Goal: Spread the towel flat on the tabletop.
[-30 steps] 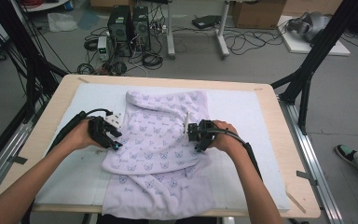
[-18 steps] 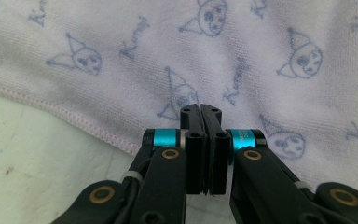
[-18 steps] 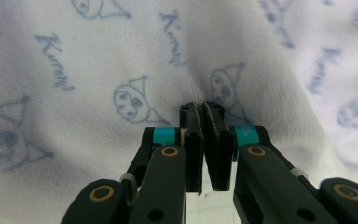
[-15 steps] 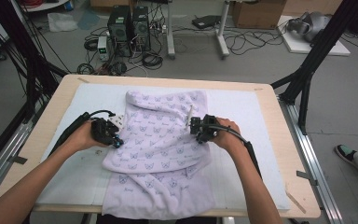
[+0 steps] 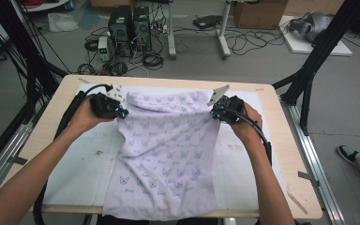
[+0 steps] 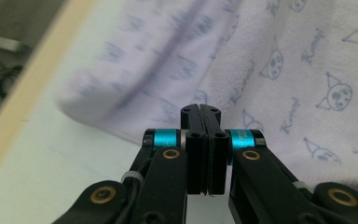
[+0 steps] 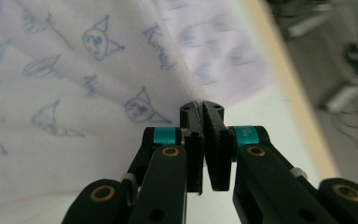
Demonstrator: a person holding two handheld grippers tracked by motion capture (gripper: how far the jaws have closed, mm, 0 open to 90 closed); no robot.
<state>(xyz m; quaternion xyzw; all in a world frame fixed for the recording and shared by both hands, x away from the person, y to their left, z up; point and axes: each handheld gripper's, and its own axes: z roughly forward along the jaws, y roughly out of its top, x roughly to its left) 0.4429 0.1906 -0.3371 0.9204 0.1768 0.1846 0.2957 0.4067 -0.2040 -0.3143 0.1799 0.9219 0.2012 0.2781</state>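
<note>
Two corners of the lavender cat-print towel (image 5: 168,154) are pinched, one in my left gripper (image 5: 120,112), one in my right gripper (image 5: 214,112), jaws closed tight on the cloth. It hangs between them over the white mat (image 5: 75,159), near edge draped off the table (image 5: 281,136). I judge I'm mid-lift, spreading it; next I need even tension before laying it flat. The pinched hems hide between my jaws, and the far folds blur.

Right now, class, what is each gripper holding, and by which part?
Both hold the towel. The left gripper pinches its left edge near the far end; the right gripper pinches its right edge opposite.
</note>
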